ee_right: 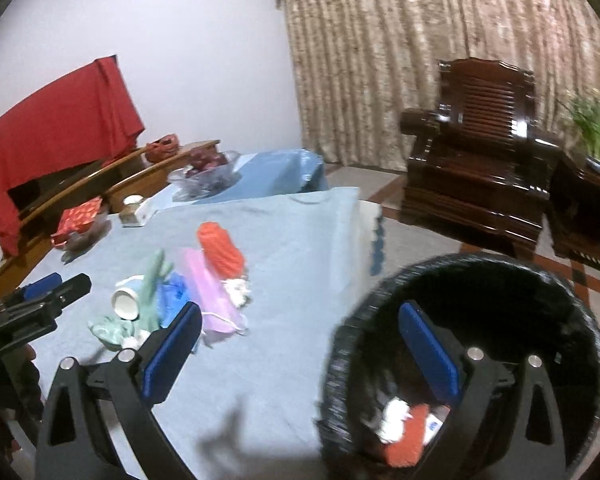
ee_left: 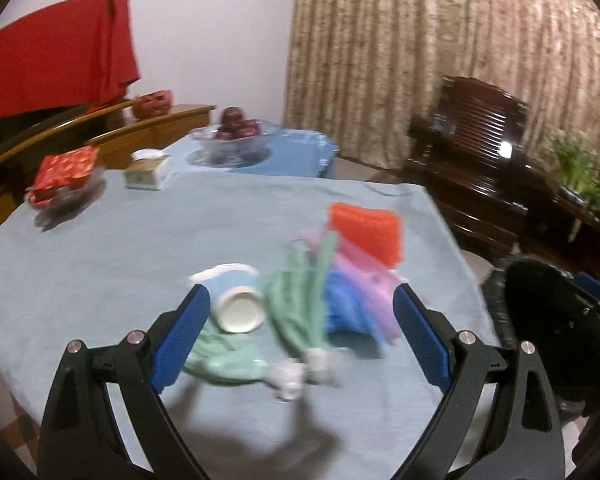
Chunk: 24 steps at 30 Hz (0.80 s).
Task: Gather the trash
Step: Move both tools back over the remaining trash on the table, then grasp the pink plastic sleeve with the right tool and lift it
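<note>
Both views are smeared by motion, so we read the trash pile only roughly: one tipped paper cup, one orange packet, one pink mask, one blue wrapper, and green strips we cannot count. All lie together mid-table. We hold the left gripper with its jaws wide apart above the pile, nothing between the pads. The right gripper is likewise spread and empty, one finger over the table edge, the other over the one black bin. The bin's near rim is cut off; inside we make out white and orange scraps, number unclear.
</note>
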Each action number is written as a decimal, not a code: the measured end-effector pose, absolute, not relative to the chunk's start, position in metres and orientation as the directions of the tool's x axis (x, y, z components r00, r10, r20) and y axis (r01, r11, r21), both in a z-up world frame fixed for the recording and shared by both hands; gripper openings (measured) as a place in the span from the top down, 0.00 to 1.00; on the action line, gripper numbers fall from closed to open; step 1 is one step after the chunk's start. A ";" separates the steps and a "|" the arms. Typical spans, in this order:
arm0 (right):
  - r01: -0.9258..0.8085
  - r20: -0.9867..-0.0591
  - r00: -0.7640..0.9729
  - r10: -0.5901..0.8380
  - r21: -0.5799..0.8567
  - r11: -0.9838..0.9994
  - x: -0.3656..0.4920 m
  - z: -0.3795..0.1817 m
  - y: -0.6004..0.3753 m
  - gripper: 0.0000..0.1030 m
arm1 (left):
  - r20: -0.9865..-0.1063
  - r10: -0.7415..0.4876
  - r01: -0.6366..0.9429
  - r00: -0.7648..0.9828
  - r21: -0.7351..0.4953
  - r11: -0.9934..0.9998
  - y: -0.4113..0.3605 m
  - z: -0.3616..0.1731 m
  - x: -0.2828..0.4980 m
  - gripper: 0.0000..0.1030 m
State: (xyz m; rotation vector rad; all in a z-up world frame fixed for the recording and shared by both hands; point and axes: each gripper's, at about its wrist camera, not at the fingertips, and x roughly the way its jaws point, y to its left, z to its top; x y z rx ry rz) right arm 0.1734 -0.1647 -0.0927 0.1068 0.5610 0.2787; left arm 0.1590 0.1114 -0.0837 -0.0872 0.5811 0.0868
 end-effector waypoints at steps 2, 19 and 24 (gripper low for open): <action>-0.246 -0.513 0.803 0.305 0.180 0.952 0.180 -0.096 -0.152 0.06 | -0.560 0.081 -0.136 0.825 -0.057 0.989 0.127 -0.088 0.161 0.12; -0.327 -0.612 0.710 0.349 0.153 0.933 0.236 -0.149 -0.088 0.19 | -0.602 0.084 -0.171 0.794 -0.090 0.981 0.151 -0.128 0.182 0.13; -0.356 -0.635 0.678 0.370 0.156 0.921 0.249 -0.160 -0.075 0.23 | -0.610 0.078 -0.163 0.788 -0.085 0.983 0.148 -0.136 0.193 0.13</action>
